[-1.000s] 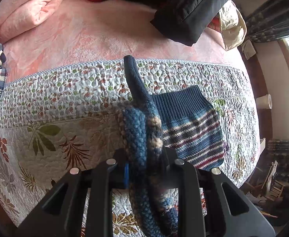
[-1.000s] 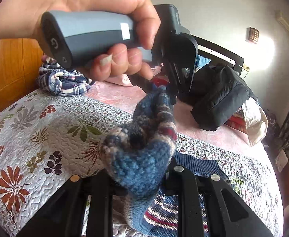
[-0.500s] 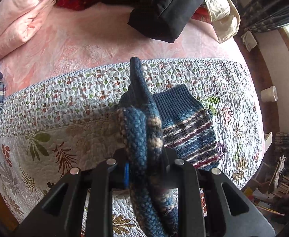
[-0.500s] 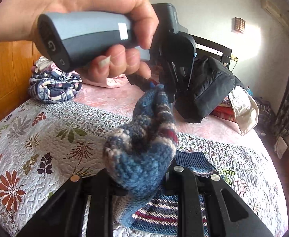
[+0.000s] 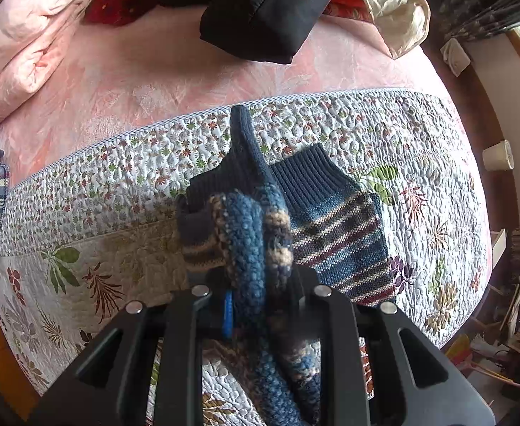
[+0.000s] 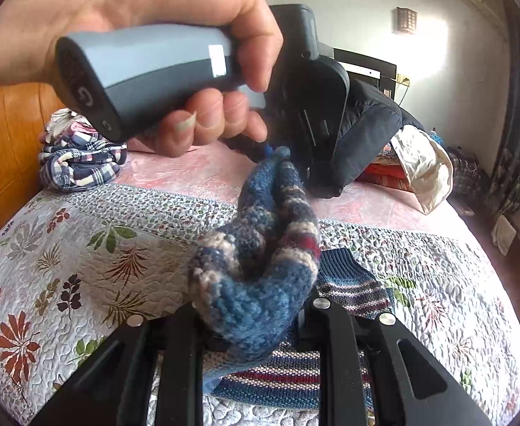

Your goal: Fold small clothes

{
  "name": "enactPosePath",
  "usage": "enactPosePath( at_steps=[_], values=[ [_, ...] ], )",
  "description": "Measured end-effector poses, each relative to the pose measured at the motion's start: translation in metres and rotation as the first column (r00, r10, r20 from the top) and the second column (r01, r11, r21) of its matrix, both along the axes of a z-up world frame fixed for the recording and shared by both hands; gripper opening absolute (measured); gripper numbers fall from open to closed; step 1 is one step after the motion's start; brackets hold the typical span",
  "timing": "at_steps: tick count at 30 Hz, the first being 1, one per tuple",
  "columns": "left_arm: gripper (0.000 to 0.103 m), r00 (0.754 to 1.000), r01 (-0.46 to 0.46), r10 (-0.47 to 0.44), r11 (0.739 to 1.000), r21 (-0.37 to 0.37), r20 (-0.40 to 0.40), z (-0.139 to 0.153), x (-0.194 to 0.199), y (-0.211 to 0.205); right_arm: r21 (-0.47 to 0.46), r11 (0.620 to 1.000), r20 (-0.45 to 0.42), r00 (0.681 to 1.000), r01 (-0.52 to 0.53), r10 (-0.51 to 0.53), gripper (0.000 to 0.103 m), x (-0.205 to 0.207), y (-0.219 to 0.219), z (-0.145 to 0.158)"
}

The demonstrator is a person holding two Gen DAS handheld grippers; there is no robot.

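While both grippers, left (image 5: 260, 301) and right (image 6: 256, 316), pinch the striped knitted garment (image 5: 338, 227), it stretches above the floral quilt (image 5: 100, 248).

Home bedroom, quilted floral bedspread (image 6: 82, 248), pink pillows (image 5: 36, 35) (wood headboard (image 6: 0, 149)), curtains (image 6: 519, 142)

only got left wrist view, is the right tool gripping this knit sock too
Observer: Yes, the right tool is shut on the sock at its thick blue end.
Operator: whats holding the left tool
Observer: A hand wraps its grey handle; the left tool pinches the sock's other end above the quilt.
Operator: whats that plaid thing at my left edge
Observer: A plaid bundle lying beside a wooden headboard.
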State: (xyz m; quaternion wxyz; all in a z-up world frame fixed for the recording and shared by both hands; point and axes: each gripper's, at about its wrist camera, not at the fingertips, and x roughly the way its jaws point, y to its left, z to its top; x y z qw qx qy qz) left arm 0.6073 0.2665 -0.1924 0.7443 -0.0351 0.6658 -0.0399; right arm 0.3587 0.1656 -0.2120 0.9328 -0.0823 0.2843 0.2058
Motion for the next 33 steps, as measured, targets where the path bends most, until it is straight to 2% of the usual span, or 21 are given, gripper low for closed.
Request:
enactPosePath(
  at_steps=[8,27,33],
  values=[
    [0.021,1.000,0.017,-0.016,0.999,0.039,-0.017,-0.024,0.006,-0.036,0.032,0.999,-0.048,0.998,0.037,-0.036,0.022,0.008,-0.027,-0.017],
    [0.021,0.999,0.033,-0.032,0.997,0.070,-0.016,-0.077,0.015,-0.108,0.072,0.988,-0.148,0.981,0.136,-0.124,0.022,0.021,-0.093,-0.060],
    [0.020,0.999,0.049,-0.049,0.993,0.109,-0.005,-0.087,0.017,-0.130,0.092,0.983,-0.179,0.974,0.160,-0.142,0.022,0.023,-0.111,-0.071]
  ],
)
